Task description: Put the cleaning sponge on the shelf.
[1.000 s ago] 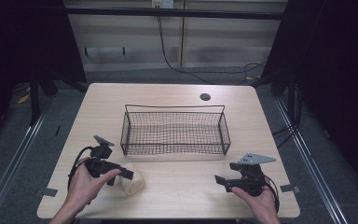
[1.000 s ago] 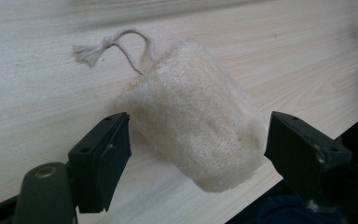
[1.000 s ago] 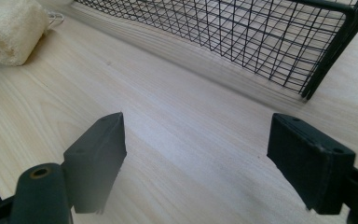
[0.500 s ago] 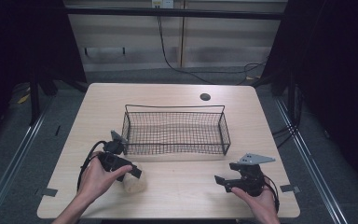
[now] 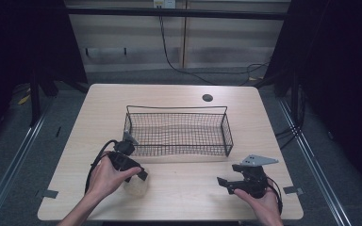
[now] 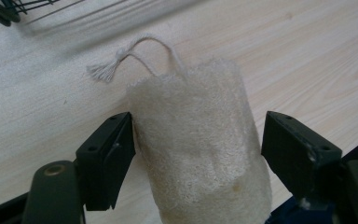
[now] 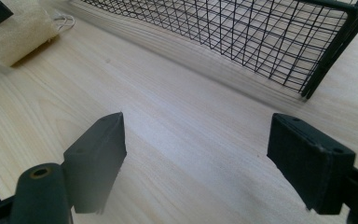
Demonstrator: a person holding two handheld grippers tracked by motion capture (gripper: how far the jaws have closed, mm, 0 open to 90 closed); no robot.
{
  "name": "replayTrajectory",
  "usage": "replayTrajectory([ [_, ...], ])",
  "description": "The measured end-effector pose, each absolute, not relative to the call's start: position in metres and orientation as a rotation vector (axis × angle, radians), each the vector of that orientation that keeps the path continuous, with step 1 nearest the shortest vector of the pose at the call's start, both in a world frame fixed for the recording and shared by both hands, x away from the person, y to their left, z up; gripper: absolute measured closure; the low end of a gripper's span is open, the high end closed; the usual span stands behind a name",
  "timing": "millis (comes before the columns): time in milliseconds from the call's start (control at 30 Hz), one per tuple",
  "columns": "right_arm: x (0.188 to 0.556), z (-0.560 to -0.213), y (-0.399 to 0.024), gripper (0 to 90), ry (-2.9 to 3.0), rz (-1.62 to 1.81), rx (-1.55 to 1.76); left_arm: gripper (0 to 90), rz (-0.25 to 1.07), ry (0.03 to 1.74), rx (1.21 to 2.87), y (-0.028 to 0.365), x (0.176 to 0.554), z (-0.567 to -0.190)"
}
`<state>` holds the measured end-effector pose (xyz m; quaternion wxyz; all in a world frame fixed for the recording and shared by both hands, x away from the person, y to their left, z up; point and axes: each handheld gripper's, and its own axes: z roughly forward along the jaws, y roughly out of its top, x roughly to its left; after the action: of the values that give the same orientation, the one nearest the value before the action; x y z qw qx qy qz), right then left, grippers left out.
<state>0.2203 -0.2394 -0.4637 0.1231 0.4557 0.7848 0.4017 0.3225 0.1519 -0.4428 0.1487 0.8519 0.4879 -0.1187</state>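
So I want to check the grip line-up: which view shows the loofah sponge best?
The left gripper view: the loofah sponge lies close up between the open left tool, its cord loop clear. The high view shows it small, partly under that tool. The right gripper view catches one end at the top-left corner.

Each hand carries a black gripper with 2 blocky, squared jaws. The left gripper [image 5: 136,173] trails a looping black cable [image 5: 95,162]. The right gripper [image 5: 225,182] wears a flat grey 3-cornered plate [image 5: 255,160] on top. Round brass-ringed screw holes [image 6: 54,169] sit at the jaw bases. Both forearms are bare, no sleeves.
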Motion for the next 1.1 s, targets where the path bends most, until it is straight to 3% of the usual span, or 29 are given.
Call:
replayTrajectory([
  [600,0.220,-0.464,-0.239,19.2,2.301,1.156,1.333,25.2,-0.376,1.307,2.593,0.143,0.324,-0.449],
  [1100,0.220,-0.464,-0.239,19.3,2.304,1.153,1.336,26.2,-0.332,1.256,2.695,0.141,0.321,-0.449],
])
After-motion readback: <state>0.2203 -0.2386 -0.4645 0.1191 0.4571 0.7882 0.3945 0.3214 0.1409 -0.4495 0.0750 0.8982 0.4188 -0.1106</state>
